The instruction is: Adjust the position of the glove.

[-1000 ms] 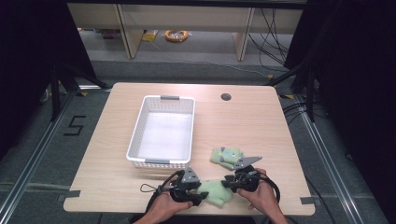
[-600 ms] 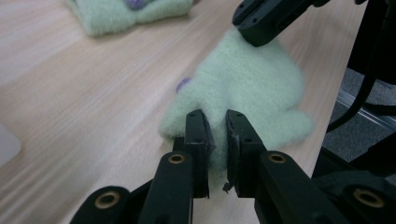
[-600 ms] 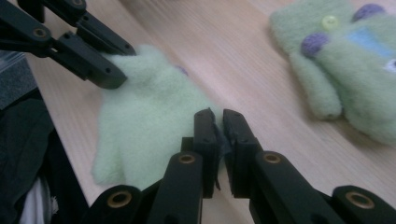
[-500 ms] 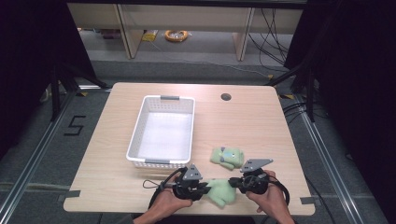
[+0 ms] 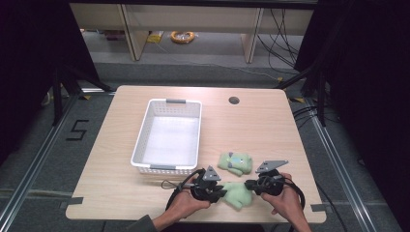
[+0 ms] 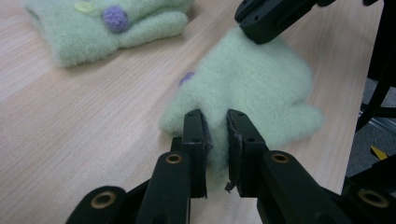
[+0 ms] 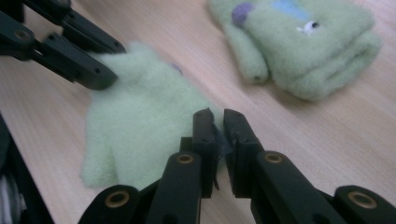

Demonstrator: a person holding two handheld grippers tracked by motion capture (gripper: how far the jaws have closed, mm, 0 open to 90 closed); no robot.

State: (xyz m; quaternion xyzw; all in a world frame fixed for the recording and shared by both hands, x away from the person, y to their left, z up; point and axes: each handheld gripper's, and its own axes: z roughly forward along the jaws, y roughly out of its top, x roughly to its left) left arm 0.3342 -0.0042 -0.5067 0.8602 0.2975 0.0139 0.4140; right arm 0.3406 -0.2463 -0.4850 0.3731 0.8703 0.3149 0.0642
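Two sets of jaws are now pinching the same pale green mitten (image 5: pixel 235 195), which is lying flat near the front edge of the surface (image 5: pixel 121 188), toward its right corner. Both pairs were standing wider a moment ago and have just been closing; my left gripper (image 6: pixel 215 122) is now biting the fuzzy edge nearest it, and my right gripper (image 7: pixel 218 120) is nipping the opposite edge, with wool showing between the jaws in each gripper view. Since the earlier high views I am also drawing both hands a little toward the front edge, and the mitten is coming with them. I judge this to mean the grasp is made and the mitten is ready to be lifted or spread between my two hands. Its partner, the second mitten (image 5: pixel 235 162), is lying folded just behind it, apart from my jaws. Only one container is present: the white basket (image 5: pixel 167 102) is sitting left of centre and is holding nothing.
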